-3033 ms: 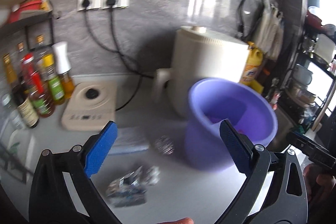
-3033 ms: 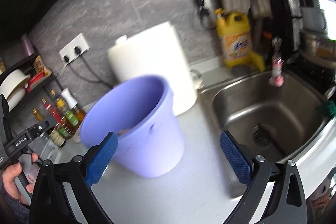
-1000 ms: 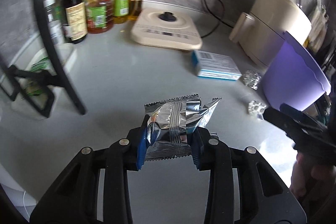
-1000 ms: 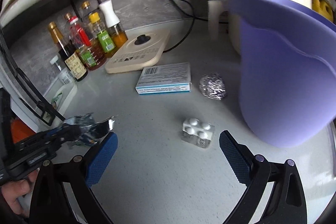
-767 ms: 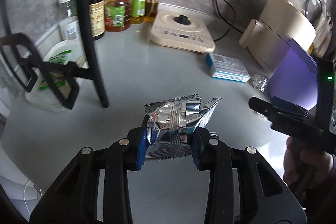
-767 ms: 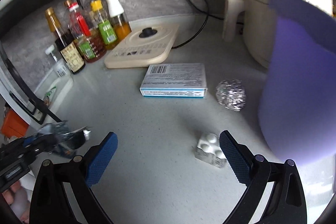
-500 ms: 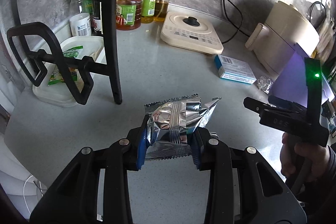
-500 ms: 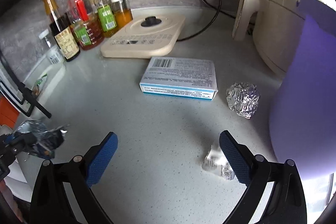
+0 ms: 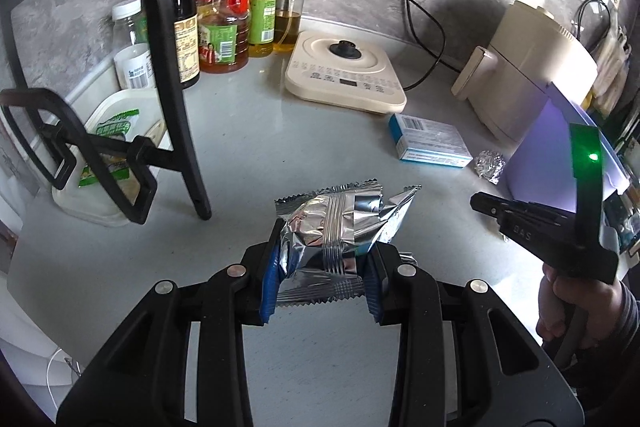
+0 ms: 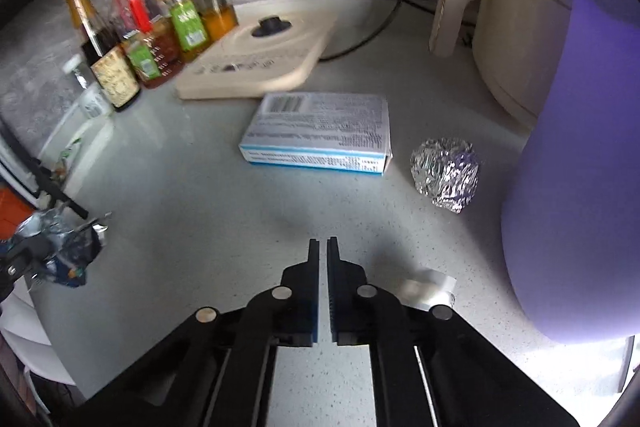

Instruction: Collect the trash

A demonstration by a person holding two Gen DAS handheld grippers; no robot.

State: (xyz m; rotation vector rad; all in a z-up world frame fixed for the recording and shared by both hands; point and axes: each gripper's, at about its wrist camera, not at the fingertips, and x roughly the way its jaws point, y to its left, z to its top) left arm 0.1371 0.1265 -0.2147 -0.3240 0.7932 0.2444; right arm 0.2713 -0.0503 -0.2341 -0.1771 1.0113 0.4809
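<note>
My left gripper point(image 9: 322, 279) is shut on a crumpled silver snack wrapper point(image 9: 340, 219), held above the grey counter; the wrapper point(image 10: 60, 243) also shows at the right wrist view's left edge. My right gripper point(image 10: 323, 247) points down at the counter, its jaws closing to a hairline gap with nothing between them. A small blister pack point(image 10: 426, 289) lies just right of its fingers, outside them. Beyond are a foil ball point(image 10: 446, 173), a blue-and-white box point(image 10: 320, 135) and the purple bucket point(image 10: 580, 187) at the right. The left wrist view shows the box point(image 9: 430, 143), foil ball point(image 9: 489, 166) and bucket point(image 9: 560, 147).
Sauce and oil bottles point(image 9: 224, 11) line the back left wall. A cream induction plate point(image 9: 344, 75) and a cream appliance point(image 9: 536, 67) with cables stand behind. A black rack leg point(image 9: 180, 107) and a white tub point(image 9: 116, 131) are at the left.
The right gripper's jaws went from wide open to shut, and it dropped closer to the counter; the blister pack now sits outside its right finger. The left gripper still holds the wrapper.
</note>
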